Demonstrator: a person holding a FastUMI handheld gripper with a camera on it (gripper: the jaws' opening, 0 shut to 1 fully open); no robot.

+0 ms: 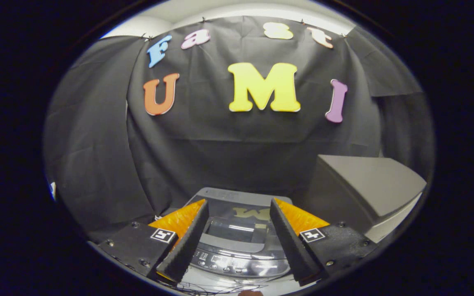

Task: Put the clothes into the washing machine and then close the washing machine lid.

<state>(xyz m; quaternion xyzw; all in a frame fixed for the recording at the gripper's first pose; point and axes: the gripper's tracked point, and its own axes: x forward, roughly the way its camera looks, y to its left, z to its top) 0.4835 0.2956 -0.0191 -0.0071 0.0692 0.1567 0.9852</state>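
Gripper view looks over the gripper (239, 205), whose two fingers stand wide apart and hold nothing. Between them, just ahead, sits the small grey top-loading washing machine (237, 242) with its dark glass lid (237, 213) down. Far right stands a grey box (364, 189).

Black cloth (228, 139) drapes the booth's back and sides. A pale ceiling (204, 10) shows above it. A grey box (368, 181) stands at the right.
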